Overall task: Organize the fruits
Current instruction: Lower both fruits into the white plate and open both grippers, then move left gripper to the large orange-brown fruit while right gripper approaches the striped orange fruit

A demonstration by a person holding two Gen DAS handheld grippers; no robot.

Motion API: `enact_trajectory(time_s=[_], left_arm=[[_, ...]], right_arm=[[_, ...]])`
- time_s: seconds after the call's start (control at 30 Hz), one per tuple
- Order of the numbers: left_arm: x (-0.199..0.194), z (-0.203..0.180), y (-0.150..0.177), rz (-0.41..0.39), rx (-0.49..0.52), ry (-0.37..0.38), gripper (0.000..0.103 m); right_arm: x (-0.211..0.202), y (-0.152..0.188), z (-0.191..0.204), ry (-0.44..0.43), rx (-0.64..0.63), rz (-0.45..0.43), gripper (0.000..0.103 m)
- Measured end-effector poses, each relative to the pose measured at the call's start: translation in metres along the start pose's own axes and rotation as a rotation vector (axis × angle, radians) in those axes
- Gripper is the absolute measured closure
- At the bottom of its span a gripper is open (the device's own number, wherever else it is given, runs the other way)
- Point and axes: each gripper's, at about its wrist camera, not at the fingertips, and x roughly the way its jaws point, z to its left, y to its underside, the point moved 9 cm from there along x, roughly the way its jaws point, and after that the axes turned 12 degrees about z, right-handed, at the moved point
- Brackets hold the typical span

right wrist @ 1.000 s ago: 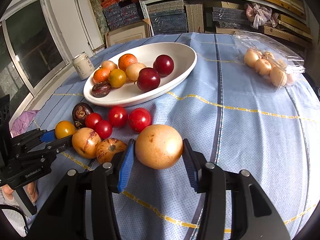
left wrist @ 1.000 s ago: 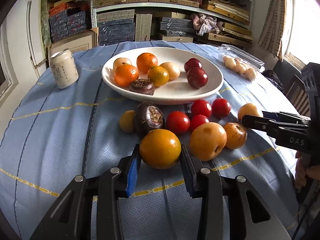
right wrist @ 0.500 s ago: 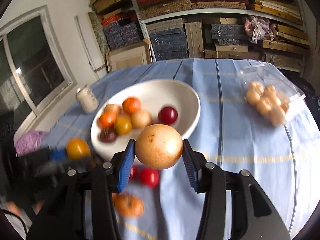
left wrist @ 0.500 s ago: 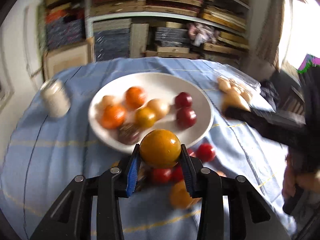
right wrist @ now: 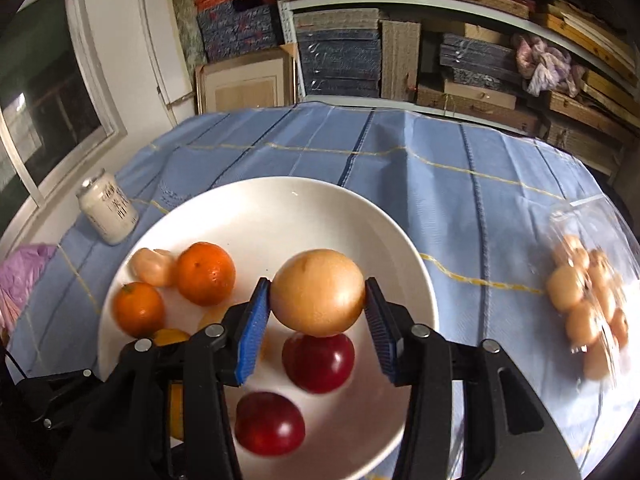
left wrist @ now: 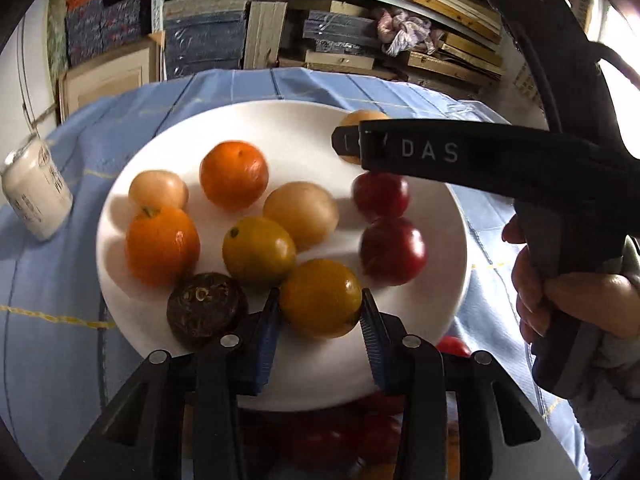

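We've got two fruits over the plate. The yellow fruit sits clamped in the L gripper, low at the plate's 6 o'clock, just beside the dark fruit at 7. The tan fruit is between the R gripper's pads, whose jaws have just been opening a bit; they look to touch it on both sides, so we judge it held, barely. It hangs above a red fruit toward 4 o'clock. Bare plate lies at 12. To do this well, we'd lower each fruit to bare plate, not onto others, then open slowly so nothing rolls. R first, since its grip looks loose. Keep the grippers apart; they're crowding.
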Motion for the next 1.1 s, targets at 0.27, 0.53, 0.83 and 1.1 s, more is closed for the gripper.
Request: enact_trajectory(time_s=[0.27, 0.53, 0.83, 1.1], left_arm=[[-0.03, 0.008, 0.003, -0.061, -0.014, -0.037, 0.054], [-0.087, 0.027, 0.048, -0.136, -0.051, -0.12, 0.045], [-0.091, 0.056, 0.095, -0.177, -0.158, -0.152, 0.039], [-0.092, 0.079, 0.096, -0.203, -0.2, -0.153, 0.039]], right_arm=[[-0.062, 0.019, -0.008, -0.027, 0.061, -0.11, 0.04], [-0.156, 0.092, -0.004, -0.116, 0.132, -0.255, 0.017], [-0.139, 0.169, -0.006, -0.242, 0.259, -0.232, 0.01], [-0.12, 0.179, -0.019, -0.218, 0.271, -0.167, 0.01]])
